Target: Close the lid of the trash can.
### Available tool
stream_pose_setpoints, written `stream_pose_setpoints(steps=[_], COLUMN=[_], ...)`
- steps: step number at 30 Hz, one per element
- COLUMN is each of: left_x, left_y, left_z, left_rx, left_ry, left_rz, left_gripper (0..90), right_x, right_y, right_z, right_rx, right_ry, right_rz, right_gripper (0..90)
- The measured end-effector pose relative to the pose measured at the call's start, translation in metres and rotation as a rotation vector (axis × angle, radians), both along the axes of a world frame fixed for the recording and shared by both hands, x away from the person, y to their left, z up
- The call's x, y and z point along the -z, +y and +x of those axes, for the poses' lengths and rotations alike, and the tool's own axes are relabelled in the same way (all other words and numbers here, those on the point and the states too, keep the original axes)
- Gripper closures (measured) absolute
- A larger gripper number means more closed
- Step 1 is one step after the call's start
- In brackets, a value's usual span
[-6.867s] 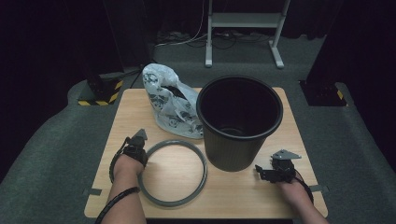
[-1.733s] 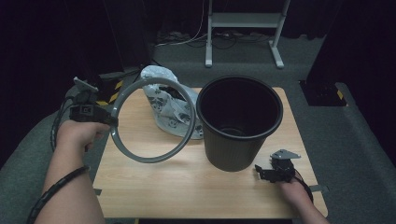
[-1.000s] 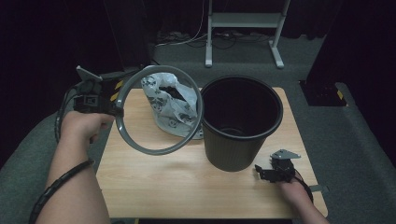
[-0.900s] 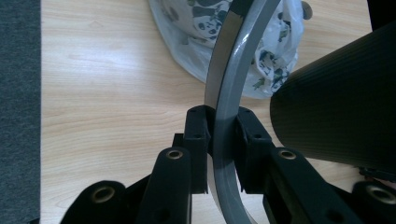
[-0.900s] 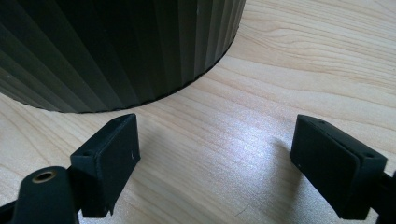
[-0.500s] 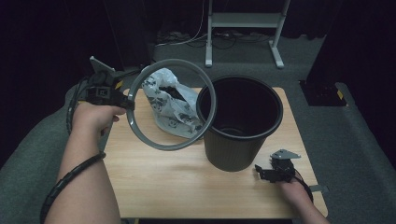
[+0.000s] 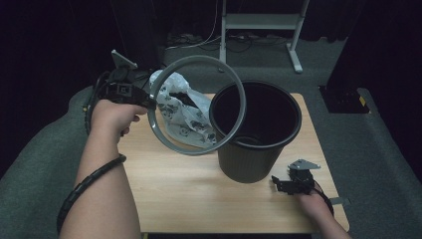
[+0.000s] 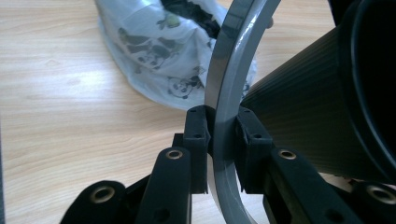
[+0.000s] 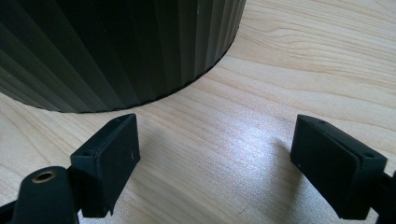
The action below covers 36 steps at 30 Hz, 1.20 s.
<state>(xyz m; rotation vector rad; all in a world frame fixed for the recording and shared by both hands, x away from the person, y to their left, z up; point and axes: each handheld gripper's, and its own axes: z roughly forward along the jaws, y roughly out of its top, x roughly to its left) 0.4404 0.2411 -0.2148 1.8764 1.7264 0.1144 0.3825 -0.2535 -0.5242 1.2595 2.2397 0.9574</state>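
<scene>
One grey ring [image 7: 198, 104], clamped at its edge in my left gripper [image 8: 223, 140], is held aloft beside one black bin [image 7: 256, 130]. One printed bag [image 7: 185, 112], contents unclear, lies behind. My right gripper [image 9: 215, 163] rests spread, empty.

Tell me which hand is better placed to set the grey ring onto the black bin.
Left. Its claw is shut on the grey ring, held beside the black bin. The right claw is open, low on the table.

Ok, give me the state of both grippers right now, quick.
Left gripper: shut on the grey ring, held up in the air beside the black bin.
Right gripper: open, holding nothing, low over the table.
</scene>
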Motion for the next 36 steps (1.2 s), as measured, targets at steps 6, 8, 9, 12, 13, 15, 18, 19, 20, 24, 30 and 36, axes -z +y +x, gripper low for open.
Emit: stream_pose_setpoints(steps=[6,8,9,12,13,15,18,19,20,24,30,36], left_x=[-0.003,-0.005,-0.006,-0.007,-0.007,-0.006,-0.006,-0.007,-0.007,-0.009,-0.011,-0.008], left_y=[-0.014,-0.019,-0.021,-0.027,-0.029,-0.033,-0.039,-0.041,-0.043,-0.048,-0.054,-0.063], left_z=[0.004,0.005,0.006,0.008,0.008,0.009,0.011,0.012,0.012,0.014,0.018,0.023], left_rx=[0.022,0.022,0.027,0.035,0.034,0.04,0.046,0.047,0.051,0.056,0.065,0.069], left_ry=[-0.013,-0.015,-0.018,-0.023,-0.022,-0.023,-0.025,-0.023,-0.024,-0.029,-0.032,-0.026], left_rz=[0.001,0.0,0.004,0.009,0.007,0.009,0.017,0.016,0.016,0.012,0.014,0.007], left_gripper=[76.5,76.5,76.5,76.5,76.5,76.5,76.5,76.5,76.5,76.4,76.5,76.5], right_x=[0.0,0.0,0.0,0.0,0.0,0.0,0.0,0.0,0.0,0.0,0.0,0.0], right_y=[0.0,0.0,0.0,0.0,0.0,0.0,0.0,0.0,0.0,0.0,0.0,0.0], right_z=[0.0,0.0,0.0,0.0,0.0,0.0,0.0,0.0,0.0,0.001,0.001,0.0], right_rx=[0.0,-0.001,-0.002,-0.002,-0.002,-0.002,-0.002,-0.002,-0.002,-0.005,-0.005,-0.005], right_ry=[0.0,0.0,-0.003,-0.002,-0.003,-0.002,-0.002,-0.003,-0.003,-0.003,-0.003,-0.003], right_rz=[0.0,0.0,-0.002,-0.002,-0.002,-0.002,-0.002,-0.002,-0.002,-0.003,-0.002,-0.002], right_gripper=[15.3,15.3,15.3,15.3,15.3,15.3,15.3,15.3,15.3,15.3,15.3,15.3])
